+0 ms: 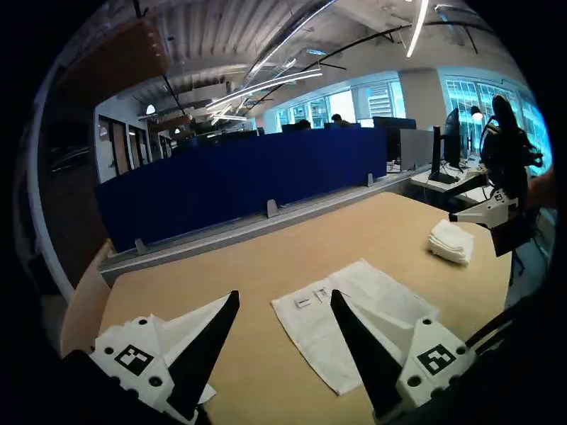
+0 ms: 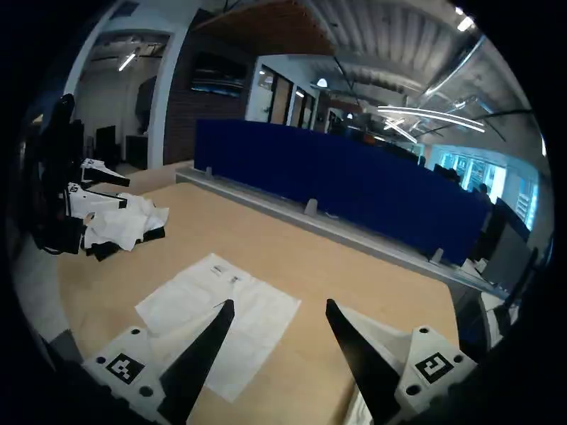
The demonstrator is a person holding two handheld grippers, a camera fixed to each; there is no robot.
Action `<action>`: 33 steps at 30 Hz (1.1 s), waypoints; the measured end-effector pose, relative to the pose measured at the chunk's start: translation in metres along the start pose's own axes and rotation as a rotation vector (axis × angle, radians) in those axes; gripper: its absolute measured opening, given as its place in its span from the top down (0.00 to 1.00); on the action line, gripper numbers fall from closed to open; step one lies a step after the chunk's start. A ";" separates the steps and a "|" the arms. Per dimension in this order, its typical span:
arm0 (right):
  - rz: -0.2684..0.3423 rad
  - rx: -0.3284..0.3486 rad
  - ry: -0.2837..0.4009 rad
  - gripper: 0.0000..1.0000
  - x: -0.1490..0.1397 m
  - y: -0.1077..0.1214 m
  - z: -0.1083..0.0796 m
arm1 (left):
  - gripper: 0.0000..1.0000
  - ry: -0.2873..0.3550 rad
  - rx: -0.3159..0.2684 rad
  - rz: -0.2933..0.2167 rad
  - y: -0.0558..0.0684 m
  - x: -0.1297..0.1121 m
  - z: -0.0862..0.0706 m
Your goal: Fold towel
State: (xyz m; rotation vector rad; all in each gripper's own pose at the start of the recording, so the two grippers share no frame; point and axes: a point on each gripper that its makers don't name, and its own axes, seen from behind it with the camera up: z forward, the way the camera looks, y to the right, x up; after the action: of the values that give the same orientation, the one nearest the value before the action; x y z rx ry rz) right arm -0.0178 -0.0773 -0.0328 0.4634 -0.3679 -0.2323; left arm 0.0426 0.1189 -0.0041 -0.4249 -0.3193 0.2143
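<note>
A white towel (image 1: 354,312) lies spread flat on the wooden table (image 1: 298,255), with small labels near its far edge. My left gripper (image 1: 283,294) hovers open just above its near-left edge, nothing between the fingers. In the right gripper view the same towel (image 2: 212,312) lies below my right gripper (image 2: 278,303), which is also open and empty. Farther off, the right gripper (image 1: 464,212) hangs over a folded white stack (image 1: 451,241). The left gripper (image 2: 113,190) stands over a loose pile of white towels (image 2: 124,223).
A blue partition (image 1: 241,177) on a grey rail runs along the table's far edge. Desks with monitors (image 1: 446,142) stand beyond the right end. A person's dark sleeve (image 2: 53,177) shows at the table's left end. Bare tabletop surrounds the flat towel.
</note>
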 end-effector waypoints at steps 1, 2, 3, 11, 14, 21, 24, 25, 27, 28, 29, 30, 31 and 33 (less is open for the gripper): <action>-0.001 0.002 -0.005 0.00 -0.004 -0.001 0.001 | 0.04 -0.007 -0.004 0.002 0.002 -0.004 0.001; -0.002 0.003 -0.010 0.00 -0.007 -0.002 0.002 | 0.04 -0.012 -0.007 0.003 0.004 -0.008 0.002; -0.001 0.006 -0.017 0.00 -0.012 -0.002 0.003 | 0.04 -0.018 -0.010 0.005 0.005 -0.013 0.003; 0.024 0.025 -0.070 0.00 -0.050 -0.011 0.012 | 0.04 -0.080 -0.031 0.025 0.019 -0.056 0.012; 0.029 0.023 -0.086 0.00 -0.064 -0.013 0.015 | 0.04 -0.106 -0.041 0.027 0.024 -0.073 0.013; 0.023 0.039 -0.132 0.00 -0.099 -0.023 0.022 | 0.04 -0.172 -0.069 0.025 0.036 -0.111 0.014; 0.018 0.048 -0.154 0.00 -0.113 -0.028 0.025 | 0.04 -0.203 -0.083 0.033 0.040 -0.126 0.014; 0.017 0.052 -0.161 0.00 -0.118 -0.029 0.026 | 0.04 -0.213 -0.089 0.036 0.042 -0.131 0.014; 0.016 0.060 -0.172 0.00 -0.126 -0.033 0.028 | 0.04 -0.232 -0.101 0.040 0.046 -0.140 0.014; 0.017 0.065 -0.178 0.00 -0.130 -0.035 0.029 | 0.04 -0.245 -0.109 0.043 0.049 -0.145 0.015; 0.017 0.070 -0.183 0.00 -0.133 -0.037 0.030 | 0.04 -0.256 -0.116 0.044 0.051 -0.149 0.015; 0.018 0.074 -0.191 0.00 -0.137 -0.038 0.030 | 0.04 -0.266 -0.122 0.045 0.052 -0.153 0.015; 0.018 0.078 -0.200 0.00 -0.141 -0.040 0.031 | 0.04 -0.277 -0.128 0.046 0.054 -0.157 0.016; 0.016 0.087 -0.218 0.00 -0.149 -0.043 0.031 | 0.04 -0.295 -0.139 0.047 0.057 -0.164 0.016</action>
State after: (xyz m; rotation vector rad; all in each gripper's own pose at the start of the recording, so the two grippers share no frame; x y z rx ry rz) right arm -0.1712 -0.0828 -0.0708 0.5220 -0.5966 -0.2527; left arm -0.1233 0.1319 -0.0573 -0.5396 -0.6164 0.3031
